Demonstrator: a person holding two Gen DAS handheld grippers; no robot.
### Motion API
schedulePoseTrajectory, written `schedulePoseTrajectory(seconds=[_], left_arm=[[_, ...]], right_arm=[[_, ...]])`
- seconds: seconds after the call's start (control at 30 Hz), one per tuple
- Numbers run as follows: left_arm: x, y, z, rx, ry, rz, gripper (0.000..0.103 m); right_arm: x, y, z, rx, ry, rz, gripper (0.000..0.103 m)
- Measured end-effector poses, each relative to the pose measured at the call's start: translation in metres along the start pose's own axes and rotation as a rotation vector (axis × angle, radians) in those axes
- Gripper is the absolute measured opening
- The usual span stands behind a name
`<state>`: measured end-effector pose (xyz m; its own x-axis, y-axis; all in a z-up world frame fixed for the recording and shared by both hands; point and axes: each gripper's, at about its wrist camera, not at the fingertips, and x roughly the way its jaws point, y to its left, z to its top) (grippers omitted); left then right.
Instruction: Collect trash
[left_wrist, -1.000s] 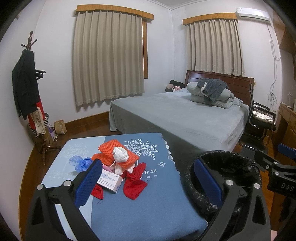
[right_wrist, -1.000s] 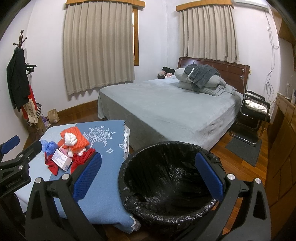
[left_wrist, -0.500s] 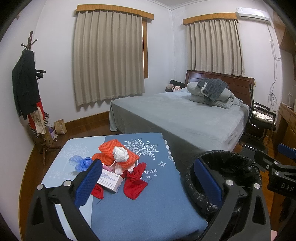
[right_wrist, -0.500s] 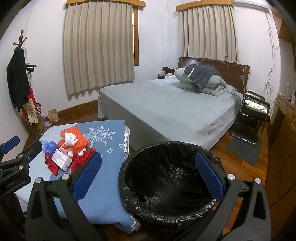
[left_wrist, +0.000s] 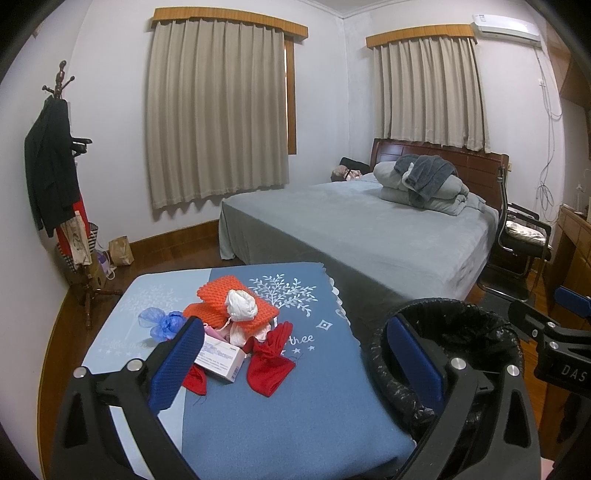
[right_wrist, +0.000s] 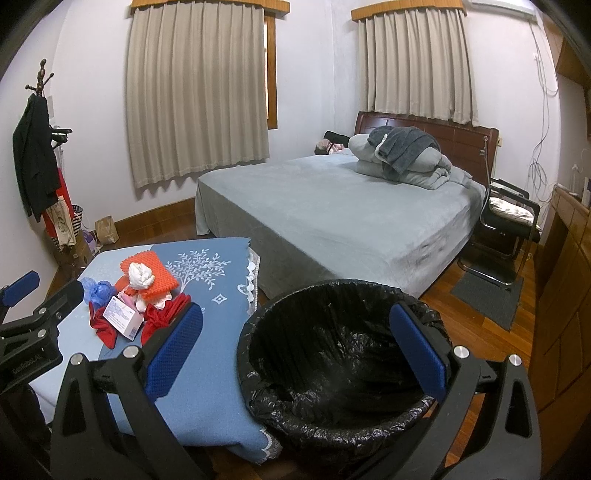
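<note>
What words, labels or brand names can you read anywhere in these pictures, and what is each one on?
"thee": end of a white word on the blue cloth.
"DAS": on the right gripper; the rest is cut off.
"GenRoboLAI", roughly: on the left gripper.
White box: small print, too blurred to read.
Paler lettering on the cloth's light part: unreadable.

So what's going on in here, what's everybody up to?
A person holds a two-finger gripper in each hand, ready to clear trash. Both the left gripper and the right gripper are open and hold nothing. A pile of trash lies untouched on the blue-covered table: a small box, red cloth, a white wad, an orange mat, a blue bag. The black-lined bin beside the table looks empty.
</note>
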<state>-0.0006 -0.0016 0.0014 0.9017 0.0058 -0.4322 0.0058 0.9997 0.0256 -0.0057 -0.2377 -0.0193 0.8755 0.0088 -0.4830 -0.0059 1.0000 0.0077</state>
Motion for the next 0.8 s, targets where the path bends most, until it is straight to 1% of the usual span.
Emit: schedulePoseTrajectory(seconds=[0.53, 0.6, 0.7, 0.8], left_arm=[[-0.003, 0.001, -0.003, -0.005, 0.003, 0.002, 0.098], [-0.007, 0.007, -0.003, -0.008, 0.004, 0.003, 0.098], [-0.008, 0.016, -0.012, -0.015, 0.007, 0.01, 0.098], [-0.002, 0.021, -0.013, -0.024, 0.012, 0.017, 0.098]], right_arm=[[0.001, 0.004, 0.0, -0.002, 0.001, 0.008, 0.098], [0.004, 0.005, 0.001, -0.004, 0.002, 0.009, 0.098], [0.012, 0.01, -0.002, -0.012, 0.004, 0.013, 0.098], [0.016, 0.014, -0.001, -0.017, 0.001, 0.023, 0.098]])
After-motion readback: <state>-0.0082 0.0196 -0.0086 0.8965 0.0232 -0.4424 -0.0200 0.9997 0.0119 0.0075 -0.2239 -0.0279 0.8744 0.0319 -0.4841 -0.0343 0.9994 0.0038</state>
